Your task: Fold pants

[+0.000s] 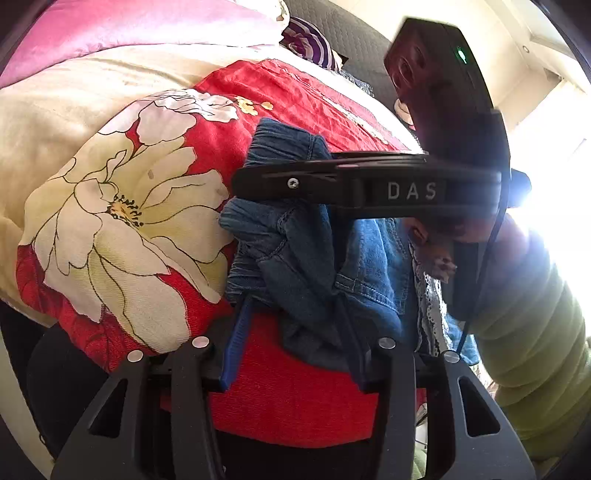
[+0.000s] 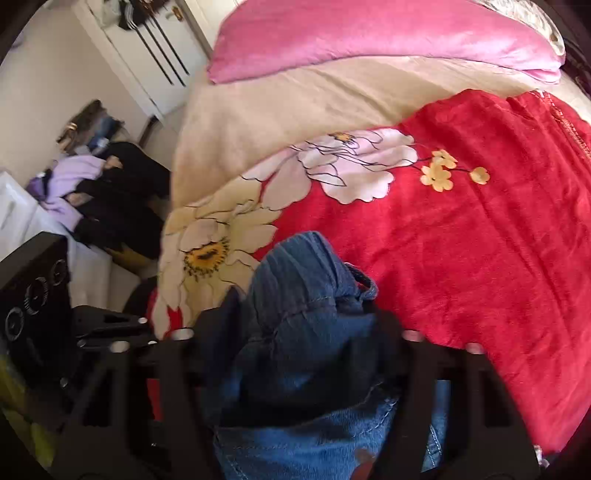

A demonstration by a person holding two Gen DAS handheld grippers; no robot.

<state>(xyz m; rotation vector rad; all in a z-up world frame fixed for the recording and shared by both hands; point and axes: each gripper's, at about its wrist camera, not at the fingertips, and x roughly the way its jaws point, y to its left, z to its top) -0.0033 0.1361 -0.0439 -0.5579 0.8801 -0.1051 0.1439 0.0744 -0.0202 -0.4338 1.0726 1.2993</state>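
Blue denim pants (image 1: 295, 254) lie bunched near the front edge of a red flowered bedspread (image 1: 295, 387). In the left wrist view my left gripper (image 1: 295, 306) has the crumpled denim pinched between its blue pads. My right gripper (image 1: 258, 181) crosses above it from the right and presses into the same bundle, held by a hand in a green sleeve (image 1: 528, 314). Seen from the right wrist, the pants (image 2: 303, 280) fill the gap of my right gripper (image 2: 295, 325), and its dark fingers are closed on the bunched waist. The left gripper's housing (image 2: 37, 302) shows at the left.
A pink pillow (image 2: 369, 33) and a beige blanket (image 2: 277, 110) lie at the far end of the bed. A purple striped cushion (image 1: 310, 40) sits by the headboard. Left of the bed are a pile of clothes (image 2: 110, 192) and a white wardrobe (image 2: 147, 48).
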